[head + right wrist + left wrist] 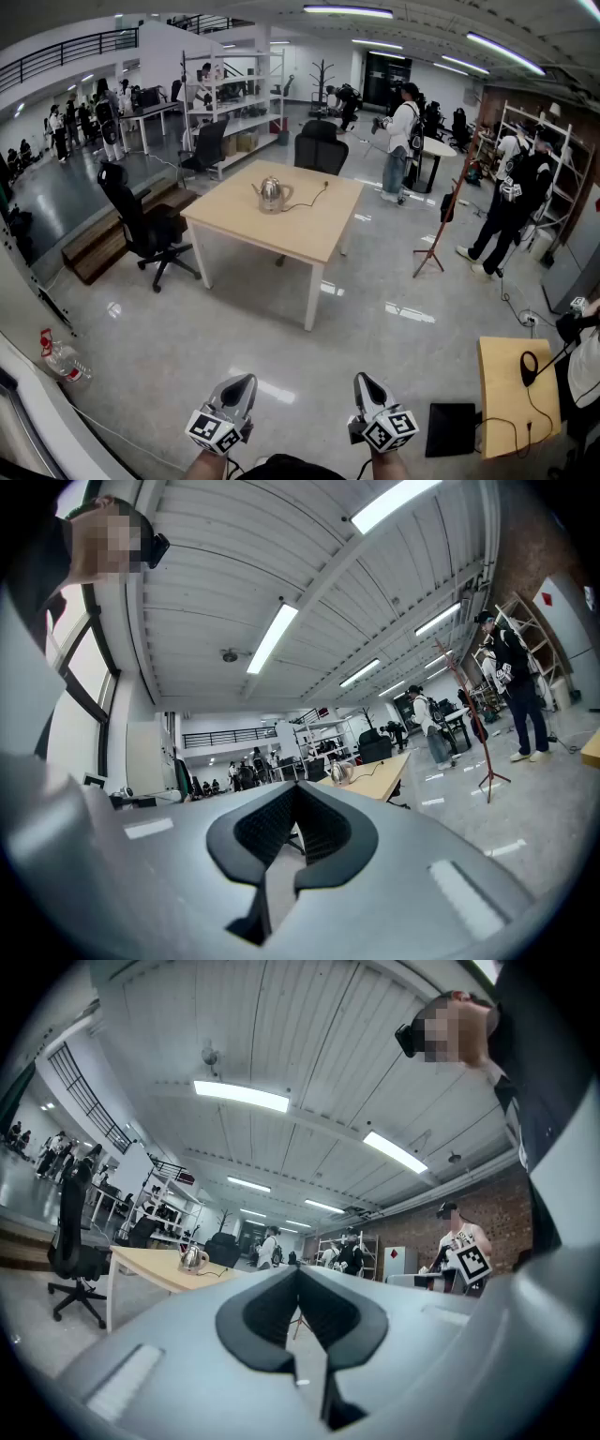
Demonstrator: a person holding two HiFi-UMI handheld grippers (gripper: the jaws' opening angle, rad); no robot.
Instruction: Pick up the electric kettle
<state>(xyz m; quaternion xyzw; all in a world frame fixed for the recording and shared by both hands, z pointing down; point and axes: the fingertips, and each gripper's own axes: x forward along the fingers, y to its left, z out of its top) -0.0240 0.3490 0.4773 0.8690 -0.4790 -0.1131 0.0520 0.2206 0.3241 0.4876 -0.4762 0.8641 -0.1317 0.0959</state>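
Bright, even light falls from ceiling strip lights (347, 11). Glare patches sheen the glossy floor (409, 312). Edges bow with fisheye distortion.

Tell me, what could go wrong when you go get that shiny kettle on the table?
1. A cord seems to run from the kettle across the table toward its far edge. Lifting could pull it tight and jerk or tip the kettle.
2. The left gripper and right gripper are both shut and empty. Unless they open first, they would probably knock the kettle instead of gripping it.
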